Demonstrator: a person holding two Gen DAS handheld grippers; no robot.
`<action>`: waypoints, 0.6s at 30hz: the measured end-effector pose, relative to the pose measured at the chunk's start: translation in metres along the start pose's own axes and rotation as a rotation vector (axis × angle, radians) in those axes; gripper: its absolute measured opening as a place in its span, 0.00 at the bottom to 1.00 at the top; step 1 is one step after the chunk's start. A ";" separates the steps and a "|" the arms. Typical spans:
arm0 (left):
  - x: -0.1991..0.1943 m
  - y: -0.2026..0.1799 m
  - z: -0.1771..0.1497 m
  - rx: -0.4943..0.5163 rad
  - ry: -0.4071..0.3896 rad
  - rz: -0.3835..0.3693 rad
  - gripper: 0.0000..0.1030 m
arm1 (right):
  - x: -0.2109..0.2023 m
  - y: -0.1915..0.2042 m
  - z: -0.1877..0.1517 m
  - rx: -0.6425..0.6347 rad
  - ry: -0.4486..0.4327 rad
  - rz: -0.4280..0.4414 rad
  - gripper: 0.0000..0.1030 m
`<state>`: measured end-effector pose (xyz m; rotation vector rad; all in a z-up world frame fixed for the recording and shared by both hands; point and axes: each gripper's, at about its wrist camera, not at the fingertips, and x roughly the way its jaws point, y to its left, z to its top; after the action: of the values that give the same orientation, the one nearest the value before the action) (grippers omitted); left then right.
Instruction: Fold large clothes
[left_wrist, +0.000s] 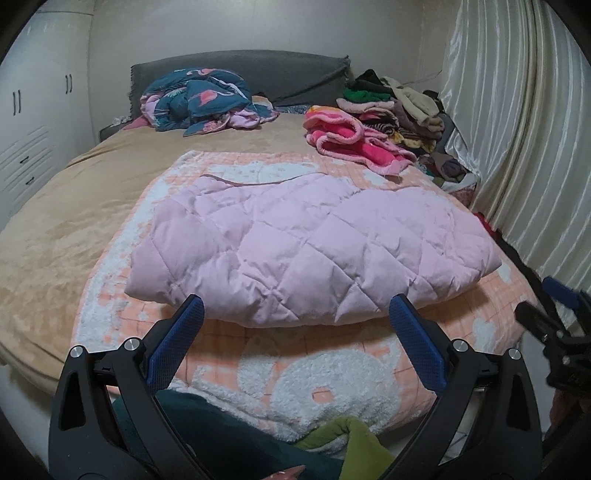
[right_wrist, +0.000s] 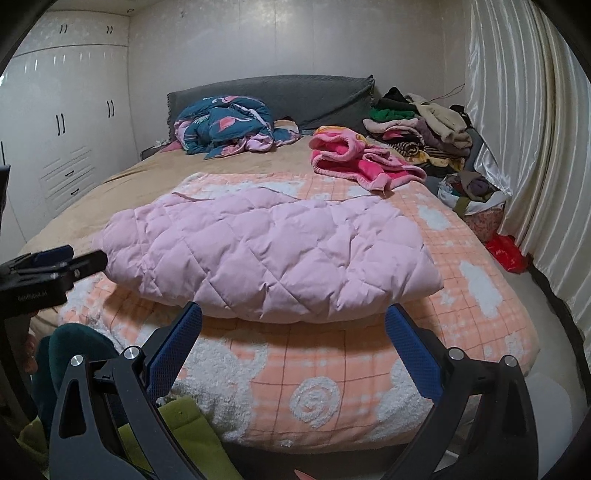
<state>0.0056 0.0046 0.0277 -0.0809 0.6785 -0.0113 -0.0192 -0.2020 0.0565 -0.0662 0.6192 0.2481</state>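
A pale pink quilted garment (left_wrist: 295, 240) (right_wrist: 266, 251) lies folded into a thick flat bundle on an orange-and-white checked blanket (left_wrist: 317, 373) (right_wrist: 332, 373) near the foot of the bed. My left gripper (left_wrist: 295, 306) hangs open just short of the bundle's near edge, nothing between its blue pads. My right gripper (right_wrist: 293, 314) is open too, held before the same near edge and apart from it. Each gripper shows at the side of the other's view, the right gripper (left_wrist: 554, 310) at the right edge and the left gripper (right_wrist: 62, 262) at the left edge.
On the tan bed sheet (left_wrist: 74, 206) farther back lie a crumpled teal flamingo-print quilt (left_wrist: 207, 103), a bright pink fleece garment (left_wrist: 351, 140) and a stack of folded clothes (left_wrist: 399, 110). White wardrobes (right_wrist: 66, 122) stand left, curtains (right_wrist: 535, 147) right. Dark green and lime clothing (left_wrist: 229, 435) is below the grippers.
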 end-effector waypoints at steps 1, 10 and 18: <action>0.000 0.000 0.000 -0.002 0.002 -0.007 0.91 | 0.000 0.000 0.001 0.002 -0.002 0.004 0.96; 0.000 -0.002 0.000 0.012 0.003 0.006 0.91 | -0.001 -0.004 0.003 0.009 -0.004 0.009 0.96; -0.001 -0.001 0.000 0.015 0.005 0.010 0.91 | -0.002 -0.005 0.003 0.013 -0.007 0.006 0.96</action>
<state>0.0052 0.0035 0.0284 -0.0637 0.6842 -0.0073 -0.0174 -0.2067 0.0601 -0.0512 0.6137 0.2501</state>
